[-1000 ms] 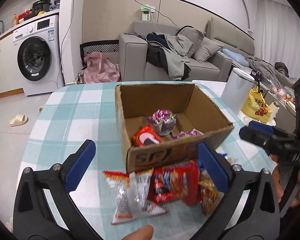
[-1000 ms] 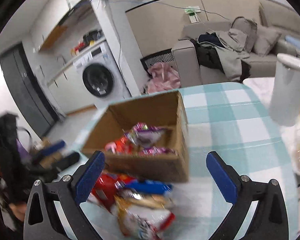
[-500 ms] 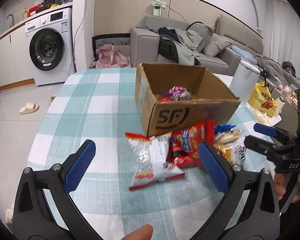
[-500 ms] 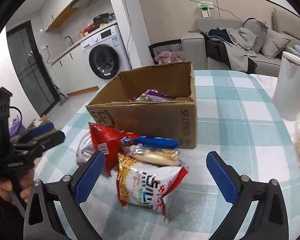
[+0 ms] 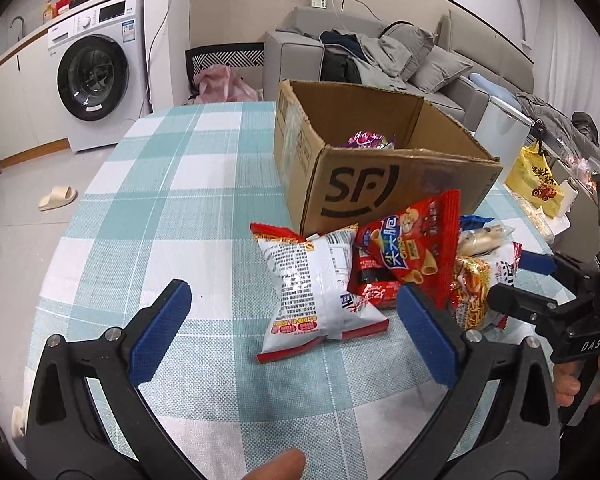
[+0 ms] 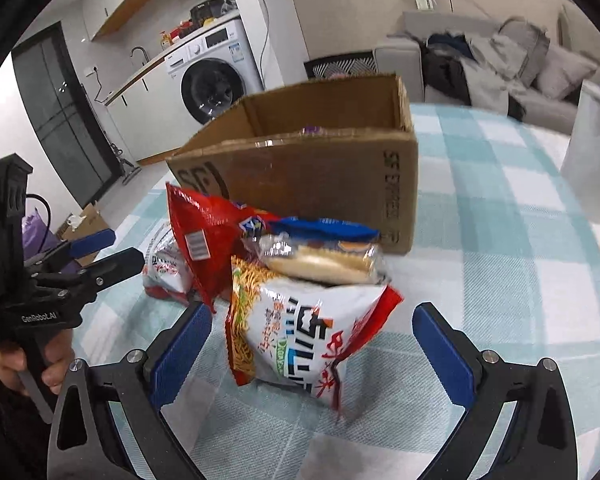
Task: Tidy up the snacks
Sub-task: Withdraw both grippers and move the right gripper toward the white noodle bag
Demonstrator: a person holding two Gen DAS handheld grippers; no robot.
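Observation:
An open cardboard box [image 5: 380, 184] marked SF stands on the checked tablecloth [image 5: 180, 200], with a purple snack [image 5: 366, 139] inside. Several snack bags lie in front of it. A white bag [image 5: 320, 288] lies between my left gripper's [image 5: 296, 332] open jaws, just ahead of them. A red bag [image 5: 416, 248] leans beside it. In the right wrist view a noodle bag [image 6: 300, 332] lies between my open right gripper's [image 6: 312, 352] jaws, with a blue-topped pack [image 6: 324, 248] and the red bag [image 6: 204, 232] behind. The box [image 6: 320, 168] stands further back.
A white cylindrical bin [image 6: 592, 152] stands to the right of the table, with a yellow bag [image 5: 540, 180] near it. A washing machine [image 5: 96, 72] and a sofa [image 5: 380, 52] with clothes are beyond the table. A slipper [image 5: 58, 197] lies on the floor.
Both grippers have come down from over the box and closer to the snack bags in front of it. Both stay open.

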